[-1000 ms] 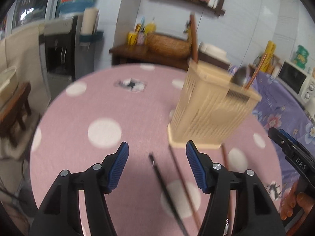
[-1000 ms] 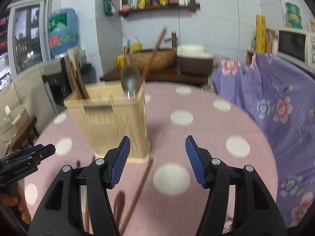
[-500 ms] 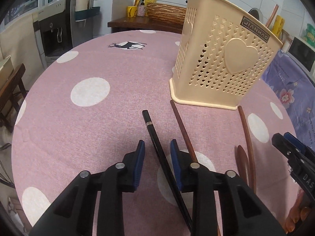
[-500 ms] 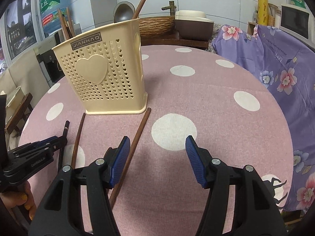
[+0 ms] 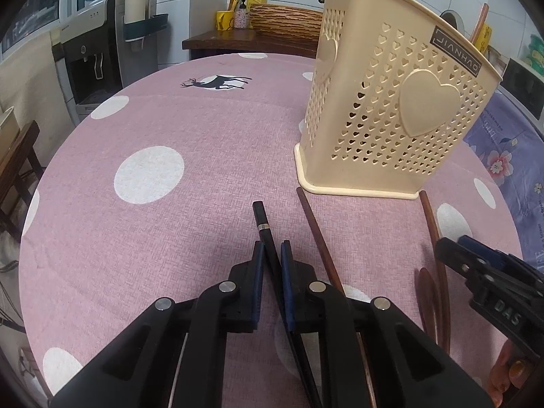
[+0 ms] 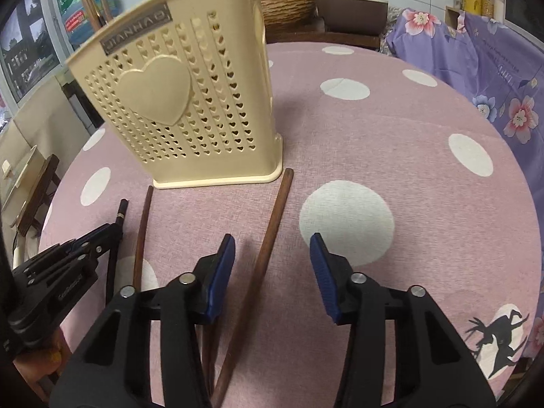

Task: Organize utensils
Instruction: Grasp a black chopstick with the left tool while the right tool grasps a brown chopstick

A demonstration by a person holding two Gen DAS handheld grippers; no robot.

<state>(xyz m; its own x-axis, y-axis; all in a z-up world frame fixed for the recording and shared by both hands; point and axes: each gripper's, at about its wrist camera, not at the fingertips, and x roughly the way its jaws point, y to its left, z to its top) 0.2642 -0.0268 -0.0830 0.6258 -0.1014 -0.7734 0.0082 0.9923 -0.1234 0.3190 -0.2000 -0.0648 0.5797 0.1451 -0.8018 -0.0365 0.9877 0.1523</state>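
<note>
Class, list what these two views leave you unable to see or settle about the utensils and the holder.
- Black chopstick: its near end, left view, hidden under the left tool.
- Holder: its contents, right view, behind its own wall; only tips show.
- Brown spoon: its bowl, right view, hidden beneath the right tool.

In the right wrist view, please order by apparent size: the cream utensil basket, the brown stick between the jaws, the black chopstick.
1. Cream utensil basket, clearly the largest.
2. Brown stick, long, though nearness to the camera enlarges it.
3. Black chopstick, smallest as seen; the left gripper hides much of it.
</note>
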